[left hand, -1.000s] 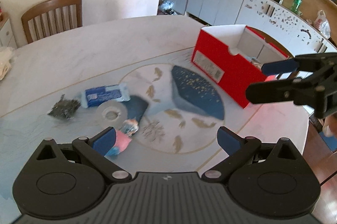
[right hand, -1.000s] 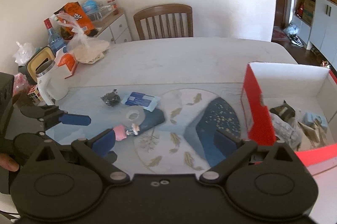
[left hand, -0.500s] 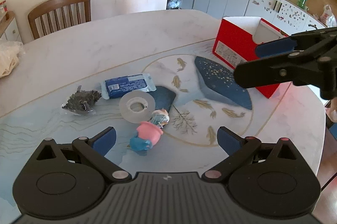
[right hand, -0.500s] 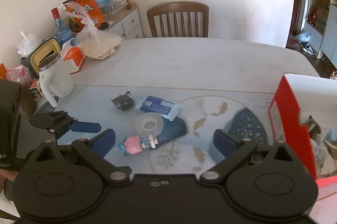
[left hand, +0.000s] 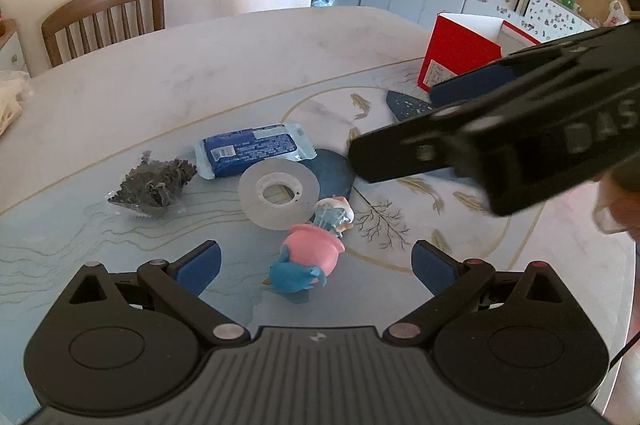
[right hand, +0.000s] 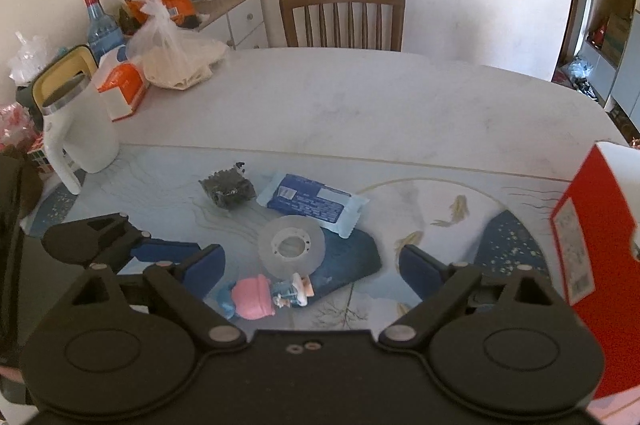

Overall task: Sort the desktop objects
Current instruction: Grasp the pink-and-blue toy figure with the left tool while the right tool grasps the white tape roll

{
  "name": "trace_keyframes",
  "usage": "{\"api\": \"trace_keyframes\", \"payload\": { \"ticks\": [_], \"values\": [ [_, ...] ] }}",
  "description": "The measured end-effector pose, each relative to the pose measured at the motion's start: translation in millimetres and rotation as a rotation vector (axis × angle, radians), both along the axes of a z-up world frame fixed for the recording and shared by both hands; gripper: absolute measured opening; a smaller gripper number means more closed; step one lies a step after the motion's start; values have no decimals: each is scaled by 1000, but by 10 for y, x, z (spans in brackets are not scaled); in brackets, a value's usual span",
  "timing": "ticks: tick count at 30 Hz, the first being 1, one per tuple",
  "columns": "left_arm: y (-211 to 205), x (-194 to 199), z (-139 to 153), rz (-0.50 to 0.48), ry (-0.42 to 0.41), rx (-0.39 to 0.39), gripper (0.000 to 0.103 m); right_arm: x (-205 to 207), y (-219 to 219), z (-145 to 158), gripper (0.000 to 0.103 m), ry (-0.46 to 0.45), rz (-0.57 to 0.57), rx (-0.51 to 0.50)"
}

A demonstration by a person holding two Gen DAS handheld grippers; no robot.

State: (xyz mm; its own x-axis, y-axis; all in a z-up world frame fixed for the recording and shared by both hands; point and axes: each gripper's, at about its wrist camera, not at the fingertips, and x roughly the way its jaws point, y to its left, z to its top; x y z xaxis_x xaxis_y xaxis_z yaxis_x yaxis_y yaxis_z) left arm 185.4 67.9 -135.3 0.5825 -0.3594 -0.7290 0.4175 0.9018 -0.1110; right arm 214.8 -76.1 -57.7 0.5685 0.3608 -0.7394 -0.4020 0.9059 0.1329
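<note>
Toy figure in pink and blue plastic [left hand: 310, 257] lies on its side low in the middle of the left wrist picture, between the wide-open fingers of the left gripper [left hand: 316, 269]. Its long side runs from lower left to upper right, head toward the clear round tape roll [left hand: 279, 193] just above it. Higher up and left are a blue snack packet [left hand: 252, 149] and a small dark crinkly bag [left hand: 154, 185]. At the upper right stands a red cardboard box [left hand: 460, 55]. The right gripper [right hand: 312, 265] also hangs wide open above the toy, holding nothing.
</note>
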Motion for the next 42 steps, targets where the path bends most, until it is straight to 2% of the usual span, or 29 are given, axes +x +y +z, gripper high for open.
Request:
{"api": "trace_keyframes", "payload": {
  "ticks": [7,10,14,20,23,27,33,37,42],
  "values": [
    [24,32,-105,-22,5,-16,101,194,190,-192,92,50,1,-16],
    [34,45,-141,-20,6,-24,96,253,282,-272,91,62,8,-28],
    [48,62,-180,-16,5,-31,95,364,380,-372,88,84,8,-44],
    [82,84,-234,3,1,-34,85,490,452,-509,83,121,-2,-59],
    [81,84,-263,7,-3,-32,74,524,490,-548,82,127,0,-72],
    [64,68,-276,2,-18,-20,74,543,515,-593,78,137,5,-87],
    [36,75,-273,0,-33,-16,63,573,537,-635,72,145,3,-102],
    [20,69,-263,-6,-39,-18,56,580,546,-632,63,144,6,-98],
    [-22,52,-258,-14,-48,-7,52,584,560,-621,60,144,7,-97]
  ]
}}
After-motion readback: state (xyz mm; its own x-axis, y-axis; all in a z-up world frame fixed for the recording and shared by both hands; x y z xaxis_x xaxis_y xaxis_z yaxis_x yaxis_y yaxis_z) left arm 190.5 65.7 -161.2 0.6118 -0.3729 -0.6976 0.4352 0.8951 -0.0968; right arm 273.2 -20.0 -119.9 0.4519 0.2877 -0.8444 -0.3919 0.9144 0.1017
